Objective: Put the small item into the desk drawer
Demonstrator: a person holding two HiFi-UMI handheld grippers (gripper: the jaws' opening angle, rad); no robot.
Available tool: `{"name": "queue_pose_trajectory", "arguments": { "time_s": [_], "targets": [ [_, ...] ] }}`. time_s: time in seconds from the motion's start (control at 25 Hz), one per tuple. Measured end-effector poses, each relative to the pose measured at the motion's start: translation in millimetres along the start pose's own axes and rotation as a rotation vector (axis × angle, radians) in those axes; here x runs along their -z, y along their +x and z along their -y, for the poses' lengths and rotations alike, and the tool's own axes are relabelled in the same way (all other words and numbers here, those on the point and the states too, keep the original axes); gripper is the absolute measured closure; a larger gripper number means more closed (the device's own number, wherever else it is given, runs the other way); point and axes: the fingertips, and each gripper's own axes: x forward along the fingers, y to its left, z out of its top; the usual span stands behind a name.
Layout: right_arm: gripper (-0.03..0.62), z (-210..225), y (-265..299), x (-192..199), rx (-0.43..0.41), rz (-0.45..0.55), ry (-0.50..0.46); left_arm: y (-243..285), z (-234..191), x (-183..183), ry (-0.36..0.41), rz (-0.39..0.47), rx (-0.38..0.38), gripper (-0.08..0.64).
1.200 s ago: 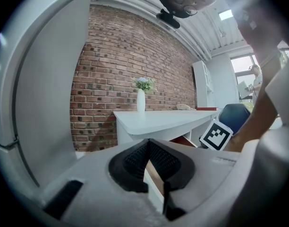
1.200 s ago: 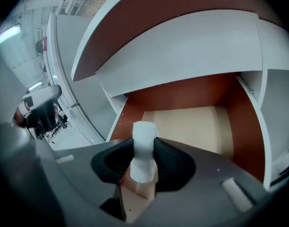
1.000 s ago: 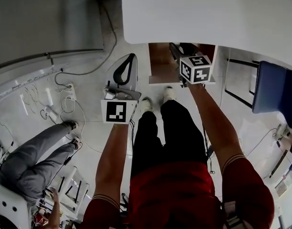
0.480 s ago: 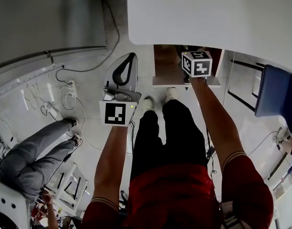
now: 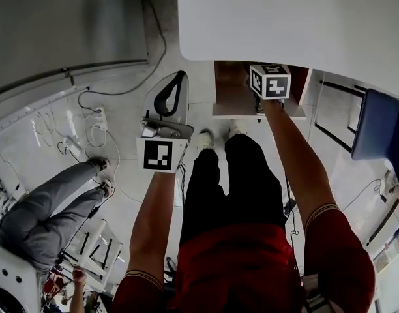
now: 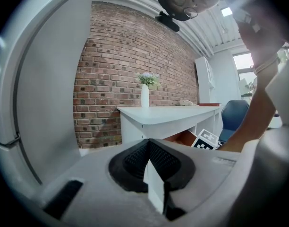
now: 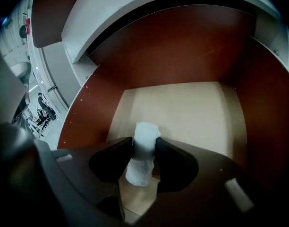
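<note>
The desk drawer [image 5: 230, 91] stands pulled out under the white desk [image 5: 284, 18]; its brown walls and pale floor [image 7: 191, 112] fill the right gripper view. My right gripper [image 7: 144, 148] points down into it, its marker cube [image 5: 270, 81] over the drawer's right half. A small white roll-shaped item [image 7: 143, 150] stands between the jaws, which have just been opening; both pads still touch it. My left gripper [image 5: 167, 100] hovers left of the drawer, over the floor, pads [image 6: 158, 160] together with nothing between them.
A blue chair [image 5: 379, 132] stands right of the desk. A seated person in grey trousers [image 5: 49, 207] is at the left, with cables and a power strip [image 5: 98, 119] on the floor. My shoes [image 5: 203, 139] are below the drawer front. A vase [image 6: 145, 96] stands on the desk.
My right gripper has sunk deeper into the open drawer, its cube moving toward the desk edge. The left gripper has stayed where it was.
</note>
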Motion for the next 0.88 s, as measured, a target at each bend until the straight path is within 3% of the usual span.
{"name": "queue_pose_trajectory", "arguments": {
  "time_s": [0.48, 0.88],
  "targets": [
    [0.391, -7, -23, -16, 0.01, 0.031, 0.006, -1, 3, -7, -0.012, 0.015, 0.022, 0.555],
    [0.391, -24, -76, -39, 0.008, 0.118, 0.027, -6, 14, -28, 0.0, 0.044, 0.064, 0.556]
  ]
}}
